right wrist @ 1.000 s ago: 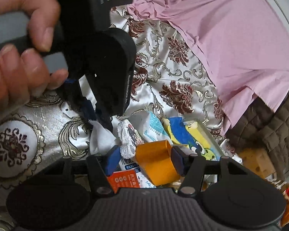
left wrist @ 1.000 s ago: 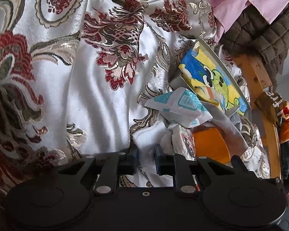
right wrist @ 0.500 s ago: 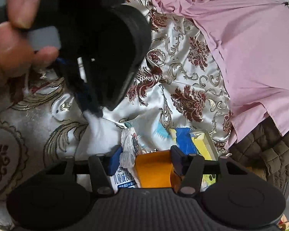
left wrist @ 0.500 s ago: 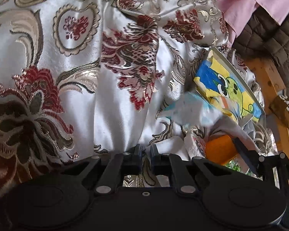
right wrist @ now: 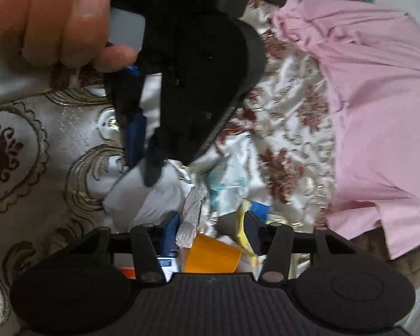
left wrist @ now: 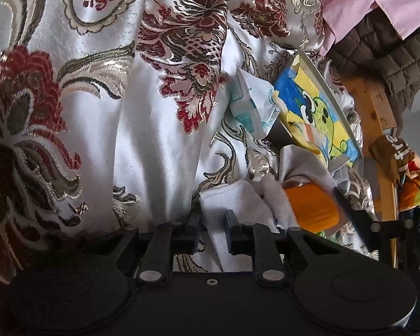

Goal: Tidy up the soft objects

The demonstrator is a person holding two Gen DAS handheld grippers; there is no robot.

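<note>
A white cloth lies crumpled on the brocade cover. My left gripper sits low over it, its jaws opening with a fold of the cloth between the pads. In the right wrist view the left gripper hangs above the white cloth, with a hand on its handle. My right gripper is closing around an orange roll and a crumpled silvery packet; the pads stand just off them. The orange roll also shows in the left wrist view.
A teal-and-white packet and a blue-and-yellow cartoon board lie beyond the cloth. A pink sheet covers the right side, over a brown quilted cloth. A wooden frame runs along the right edge.
The left jaws pinched together on the cover, then parted again over the white cloth. The right gripper rolled and edged in, and its fingers have narrowed around the orange roll.
</note>
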